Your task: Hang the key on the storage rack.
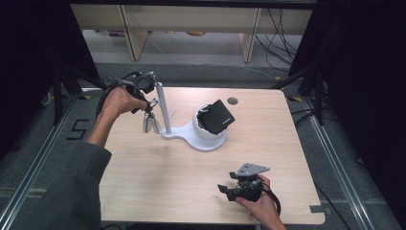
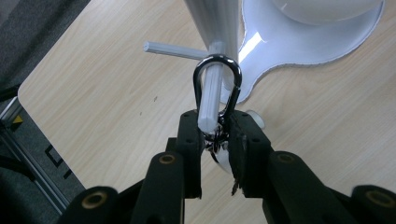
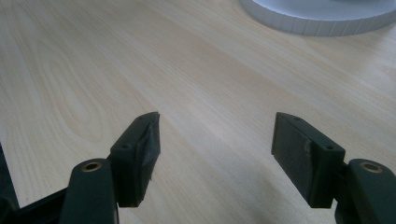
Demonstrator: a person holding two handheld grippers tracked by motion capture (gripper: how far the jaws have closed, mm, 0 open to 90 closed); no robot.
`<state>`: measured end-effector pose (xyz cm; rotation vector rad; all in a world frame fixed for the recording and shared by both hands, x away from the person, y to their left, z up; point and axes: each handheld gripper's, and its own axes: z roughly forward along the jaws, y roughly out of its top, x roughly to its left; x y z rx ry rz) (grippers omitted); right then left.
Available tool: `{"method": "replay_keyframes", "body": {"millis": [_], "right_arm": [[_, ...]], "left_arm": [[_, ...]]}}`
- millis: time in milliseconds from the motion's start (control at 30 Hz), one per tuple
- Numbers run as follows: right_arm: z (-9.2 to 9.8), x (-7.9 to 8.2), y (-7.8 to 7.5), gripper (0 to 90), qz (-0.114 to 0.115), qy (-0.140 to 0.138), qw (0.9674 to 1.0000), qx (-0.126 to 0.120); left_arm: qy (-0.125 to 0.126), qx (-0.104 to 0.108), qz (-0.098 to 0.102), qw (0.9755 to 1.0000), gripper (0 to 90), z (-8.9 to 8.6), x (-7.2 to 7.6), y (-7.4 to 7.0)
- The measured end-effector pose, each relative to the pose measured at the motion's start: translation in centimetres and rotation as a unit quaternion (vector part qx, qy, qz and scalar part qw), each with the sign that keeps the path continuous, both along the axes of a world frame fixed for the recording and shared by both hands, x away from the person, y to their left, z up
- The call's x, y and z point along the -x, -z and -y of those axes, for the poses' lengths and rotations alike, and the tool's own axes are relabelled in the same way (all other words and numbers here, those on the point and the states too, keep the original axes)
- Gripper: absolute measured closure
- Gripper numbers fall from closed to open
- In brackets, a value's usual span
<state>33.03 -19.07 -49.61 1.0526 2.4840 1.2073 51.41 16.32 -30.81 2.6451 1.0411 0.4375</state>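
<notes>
1. Nearest, at about 5 o'clock on the bench (image 1: 158,191), the right tongs (image 1: 222,190) rest low in the person's hand, a grey three-cornered plate on top. In the right gripper view the tongs (image 3: 215,154) stand wide with nothing between them, only bare wood grain ahead.
2. The bench has a broad open stretch from 6 to 8 o'clock, free up to its near edge and left edge.
3. At the centre stands a white stand (image 1: 203,140): a flat curved base, a thin upright post and a rounded cup. Its base rim is cut off at the top of the right gripper view (image 3: 322,18).
4. A black pouch-like thing (image 1: 218,117) sits tilted in the cup; pale print on its side is too small to read.
5. At about 10 o'clock, the left tongs (image 1: 149,111) are just beside the post. In the left gripper view the tongs (image 2: 215,140) are narrow, clamped on the lower part of a metal carabiner (image 2: 218,84), whose loop is hooked over a white peg (image 2: 210,100) jutting from the post. What hangs below the clip is hidden by the pads.
6. A dark round hole (image 1: 232,100) sits near the bench's far edge at 12 o'clock.
7. On the floor at 9 o'clock, a marking like "5" (image 1: 78,128) is readable.
</notes>
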Motion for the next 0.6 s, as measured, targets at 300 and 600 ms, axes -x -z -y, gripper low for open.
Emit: {"method": "replay_keyframes", "body": {"millis": [300,600], "right_arm": [[0.0,0.1,0.0,33.5,-0.002,0.003,1.0000,0.000],[0.4,0.0,-0.3,33.6,0.002,0.014,0.9999,-0.009]], "left_arm": [[0.010,0.009,0.009,0.9999,70.2,-0.5,0.7,-0.7],[0.018,0.029,0.014,0.9993,61.2,-1.5,2.6,-0.6]]}}
